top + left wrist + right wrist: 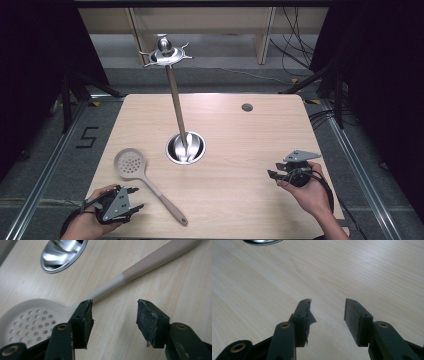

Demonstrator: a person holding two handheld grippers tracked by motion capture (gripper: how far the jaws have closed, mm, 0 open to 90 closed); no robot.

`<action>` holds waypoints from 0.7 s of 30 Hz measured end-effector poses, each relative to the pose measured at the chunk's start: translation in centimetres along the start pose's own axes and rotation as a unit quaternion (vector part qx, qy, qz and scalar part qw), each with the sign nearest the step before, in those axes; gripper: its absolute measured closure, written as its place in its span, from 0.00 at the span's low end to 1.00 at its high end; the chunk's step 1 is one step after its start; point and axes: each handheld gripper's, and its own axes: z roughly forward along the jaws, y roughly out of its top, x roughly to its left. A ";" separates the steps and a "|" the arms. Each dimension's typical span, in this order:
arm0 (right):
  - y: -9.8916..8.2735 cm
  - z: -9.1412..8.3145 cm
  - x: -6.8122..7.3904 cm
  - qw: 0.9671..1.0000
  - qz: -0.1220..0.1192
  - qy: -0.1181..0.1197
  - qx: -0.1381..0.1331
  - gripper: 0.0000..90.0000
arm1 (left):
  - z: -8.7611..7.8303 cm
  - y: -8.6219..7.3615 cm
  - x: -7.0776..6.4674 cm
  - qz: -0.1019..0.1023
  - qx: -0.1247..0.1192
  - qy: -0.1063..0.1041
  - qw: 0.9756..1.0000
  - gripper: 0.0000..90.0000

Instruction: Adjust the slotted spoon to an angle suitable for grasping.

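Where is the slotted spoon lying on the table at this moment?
In the high view the slotted spoon lies flat on the table's near-left part, left of the steel stand base, just ahead of the open left gripper.

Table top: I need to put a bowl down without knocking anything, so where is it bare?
The table is bare along its right half, between the stand's round base and the right gripper, and across the far edge around the small grommet. It is crowded near-left, where the slotted spoon lies by the left gripper.
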 end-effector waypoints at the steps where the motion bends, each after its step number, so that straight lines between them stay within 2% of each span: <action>1: 0.0 0.1 -0.1 1.000 -0.005 0.002 -0.002 0.63 | 0.0 0.2 0.2 0.005 0.005 -0.014 1.000 0.52; 2: -0.1 0.1 -0.2 1.000 0.001 0.000 0.002 0.63 | 0.1 0.5 0.3 0.013 0.006 -0.021 1.000 0.53; 3: -0.2 0.3 -0.5 1.000 -0.013 0.003 -0.007 0.63 | 0.1 1.0 0.3 0.024 0.015 -0.037 0.999 0.55; 4: -0.3 0.3 -0.5 1.000 -0.006 0.001 -0.002 0.63 | 0.1 1.0 0.3 0.024 0.015 -0.037 0.999 0.58; 6: -0.4 0.4 -0.8 1.000 -0.010 0.002 -0.002 0.63 | 0.6 2.6 -0.4 0.020 0.008 -0.072 0.997 0.70; 7: -0.4 0.3 -0.8 1.000 -0.003 0.001 0.001 0.63 | 0.6 3.1 -0.5 0.027 0.015 -0.078 0.996 0.77; 8: -0.4 0.2 -0.8 1.000 -0.004 0.001 -0.004 0.63 | 0.8 3.6 -0.7 0.042 0.017 -0.095 0.994 0.83; 9: -0.4 0.2 -0.8 1.000 -0.005 -0.003 -0.005 0.63 | 0.8 4.2 -0.7 0.067 0.035 -0.113 0.991 0.89; 10: -0.3 0.2 -0.9 1.000 -0.010 0.000 -0.010 0.63 | 1.1 4.5 -1.0 0.053 0.025 -0.114 0.992 0.94; 11: -0.3 0.1 -0.9 1.000 -0.008 -0.001 -0.007 0.63 | 1.1 4.9 -1.1 0.056 0.029 -0.121 0.991 0.98; 12: -0.2 0.1 -0.8 1.000 -0.008 -0.002 -0.007 0.63 | 1.2 5.2 -1.2 0.051 0.028 -0.123 0.991 0.99; 13: -0.1 0.0 -0.6 1.000 -0.005 0.001 -0.003 0.63 | 1.4 5.5 -1.6 0.026 0.019 -0.136 0.990 0.99; 14: -0.1 0.2 -0.5 1.000 -0.010 0.000 -0.006 0.63 | 1.1 6.1 -0.9 0.088 0.062 -0.130 0.986 0.99; 15: 0.0 0.1 -0.4 1.000 -0.012 -0.002 -0.008 0.63 | 1.4 6.3 -1.4 0.072 0.047 -0.138 0.987 0.99; 16: 0.0 0.1 -0.1 1.000 -0.006 -0.005 -0.009 0.63 | 1.7 6.5 -2.0 0.045 0.035 -0.151 0.987 0.99; 17: 0.1 0.0 -0.2 1.000 -0.024 -0.007 -0.008 0.63 | 1.7 6.9 -1.8 0.073 0.057 -0.158 0.983 0.99; 18: 0.1 -0.1 -0.1 1.000 -0.020 -0.008 -0.007 0.63 | 1.9 7.1 -1.9 0.080 0.062 -0.169 0.980 0.99; 19: 0.1 -0.1 0.0 1.000 -0.017 -0.007 -0.007 0.63 | 2.1 7.3 -2.4 0.063 0.055 -0.171 0.982 0.99; 20: 0.1 -0.1 0.1 1.000 -0.012 -0.006 -0.007 0.63 | 2.3 7.5 -2.4 0.076 0.061 -0.175 0.980 0.99; 21: 0.1 -0.1 0.1 1.000 -0.012 -0.004 -0.006 0.63 | 2.6 7.7 -2.6 0.080 0.064 -0.181 0.978 0.99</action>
